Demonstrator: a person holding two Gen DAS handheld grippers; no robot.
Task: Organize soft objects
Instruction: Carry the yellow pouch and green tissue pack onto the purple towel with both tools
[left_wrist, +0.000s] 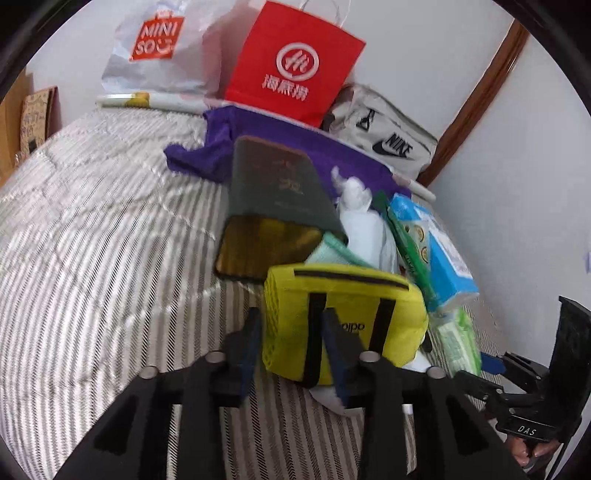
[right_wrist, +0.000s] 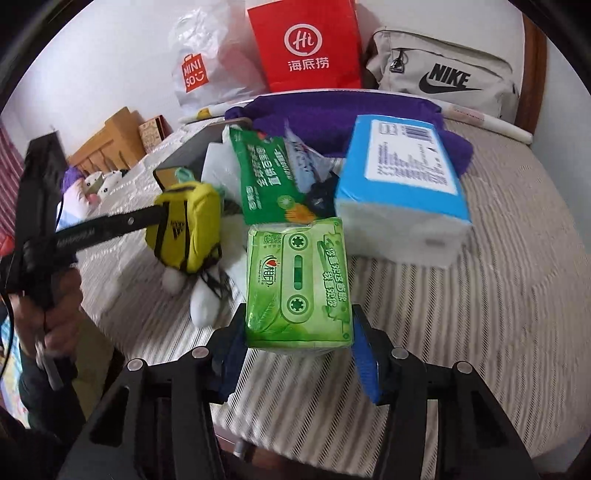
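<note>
Pinching the yellow pouch (left_wrist: 343, 321) with my left gripper (left_wrist: 291, 332) and clamping the green tissue pack (right_wrist: 299, 284) in my right gripper (right_wrist: 299, 354), I lift both from the near clutter on the bed (left_wrist: 92, 240) for sorting.

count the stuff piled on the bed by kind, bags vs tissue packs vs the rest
bags: 4 (white shopping bag, red paper bag, grey sports bag, small yellow bag)
tissue packs: 3 (light green pack, dark green pack, blue pack)
purple cloth: 1
dark book: 1
white soft toy: 1
total: 10
</note>
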